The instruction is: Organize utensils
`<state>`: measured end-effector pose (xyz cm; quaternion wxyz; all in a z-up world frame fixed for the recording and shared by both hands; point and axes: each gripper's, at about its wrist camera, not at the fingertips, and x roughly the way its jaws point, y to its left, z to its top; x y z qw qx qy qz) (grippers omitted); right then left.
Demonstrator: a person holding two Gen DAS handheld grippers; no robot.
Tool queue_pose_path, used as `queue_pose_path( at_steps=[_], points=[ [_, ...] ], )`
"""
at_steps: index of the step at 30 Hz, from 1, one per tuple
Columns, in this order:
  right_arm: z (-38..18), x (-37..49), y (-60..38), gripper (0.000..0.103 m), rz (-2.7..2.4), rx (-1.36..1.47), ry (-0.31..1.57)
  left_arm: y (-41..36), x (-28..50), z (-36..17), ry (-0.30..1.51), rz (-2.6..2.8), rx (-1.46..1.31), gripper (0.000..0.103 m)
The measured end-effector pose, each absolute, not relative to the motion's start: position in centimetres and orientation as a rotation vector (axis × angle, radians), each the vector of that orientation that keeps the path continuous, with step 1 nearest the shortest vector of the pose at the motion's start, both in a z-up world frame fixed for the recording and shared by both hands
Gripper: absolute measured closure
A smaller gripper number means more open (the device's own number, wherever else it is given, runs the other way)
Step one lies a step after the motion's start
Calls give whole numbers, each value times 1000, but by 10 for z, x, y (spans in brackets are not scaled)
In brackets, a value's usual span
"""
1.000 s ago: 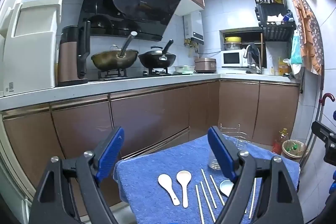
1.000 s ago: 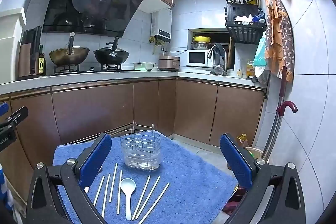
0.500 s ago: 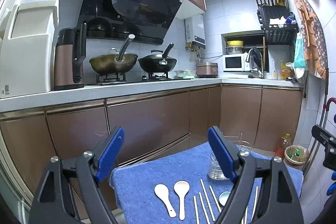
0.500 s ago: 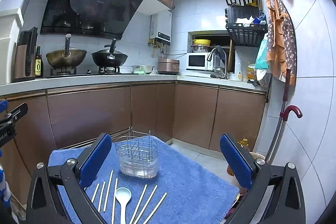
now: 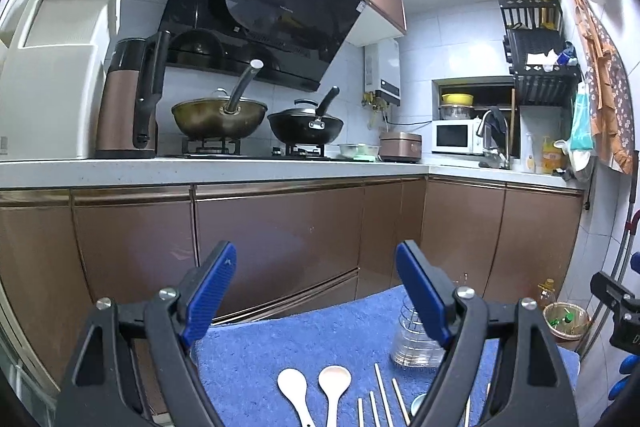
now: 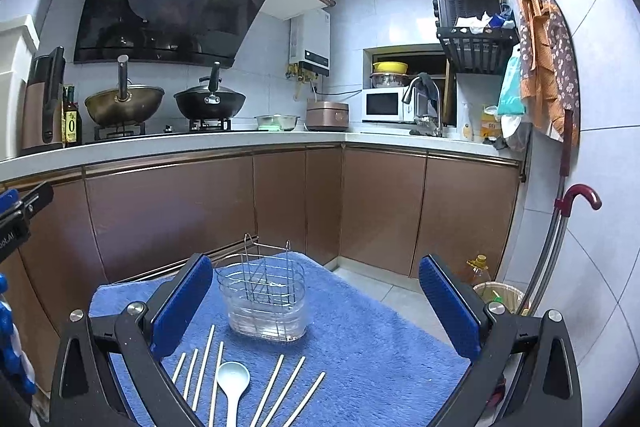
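Note:
A blue towel (image 6: 360, 347) covers a small table. On it stands a clear utensil holder with a wire insert (image 6: 266, 301), partly hidden behind a finger in the left wrist view (image 5: 412, 347). Several pale chopsticks (image 6: 276, 387) lie in front of it, with a light blue spoon (image 6: 232, 387) among them. Two white spoons (image 5: 294, 389) (image 5: 334, 385) lie side by side in the left wrist view. My left gripper (image 5: 316, 291) hangs open above the towel's near part, holding nothing. My right gripper (image 6: 316, 301) is open too, raised above the chopsticks.
Brown cabinet doors (image 5: 280, 235) and a white counter (image 5: 240, 167) with two woks stand right behind the table. A bin (image 6: 498, 297) and oil bottle (image 6: 478, 267) sit on the floor at the right, by a red-handled umbrella (image 6: 576, 199) against the tiled wall.
Both grippers have dropped lower and tilted upward, so the towel and utensils have slid toward the bottom of both views. Both stayed open; nothing was picked up.

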<state>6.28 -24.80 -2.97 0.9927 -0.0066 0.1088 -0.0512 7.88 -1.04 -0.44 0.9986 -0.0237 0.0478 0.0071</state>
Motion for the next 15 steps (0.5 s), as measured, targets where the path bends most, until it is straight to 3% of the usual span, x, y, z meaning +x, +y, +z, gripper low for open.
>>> queue_pose_path(
  at_steps=[15],
  points=[
    [-46, 85, -263, 0, -56, 21, 281, -6, 121, -19, 247, -21, -43, 22]
  ],
)
